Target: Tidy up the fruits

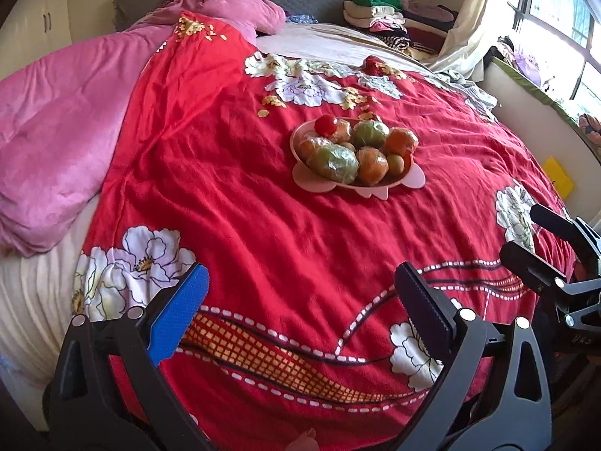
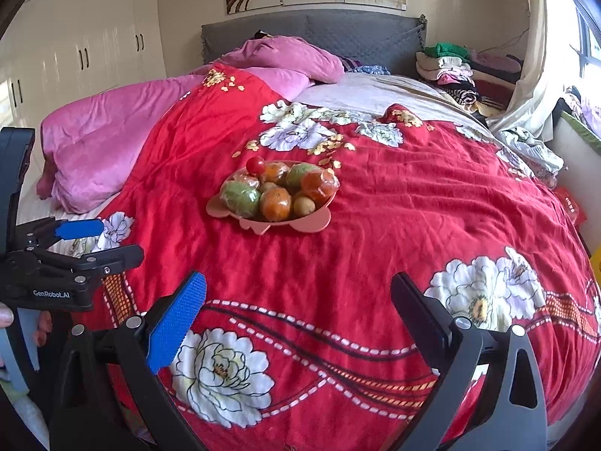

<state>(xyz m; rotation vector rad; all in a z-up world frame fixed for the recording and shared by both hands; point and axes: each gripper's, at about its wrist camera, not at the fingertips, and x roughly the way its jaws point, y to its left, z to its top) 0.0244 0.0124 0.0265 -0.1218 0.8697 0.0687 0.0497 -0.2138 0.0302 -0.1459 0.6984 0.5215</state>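
A pink plate point(image 1: 413, 179) point(image 2: 315, 221) sits in the middle of a red flowered bedspread point(image 1: 244, 188) point(image 2: 413, 206). It is piled with several fruits: wrapped oranges point(image 1: 372, 165) point(image 2: 276, 203), wrapped green fruits point(image 1: 336, 163) point(image 2: 240, 197), a red tomato point(image 1: 325, 124) point(image 2: 255, 165) and a brown kiwi point(image 1: 395, 164) point(image 2: 304, 206). My left gripper point(image 1: 304, 297) hovers open near the bed's foot, well short of the plate, nothing between its fingers. My right gripper point(image 2: 298, 304) is also open and empty, equally far back. Each gripper shows at the edge of the other's view: left gripper point(image 2: 101, 240), right gripper point(image 1: 529, 236).
A pink quilt point(image 1: 56, 143) point(image 2: 97, 131) lies bunched at the left. Folded clothes point(image 1: 383, 18) point(image 2: 450, 67) are stacked by the grey headboard point(image 2: 311, 34). A window ledge point(image 1: 526, 86) and curtain border the right; white wardrobes point(image 2: 75, 49) stand left. A hand point(image 2: 5, 315) holds the left gripper.
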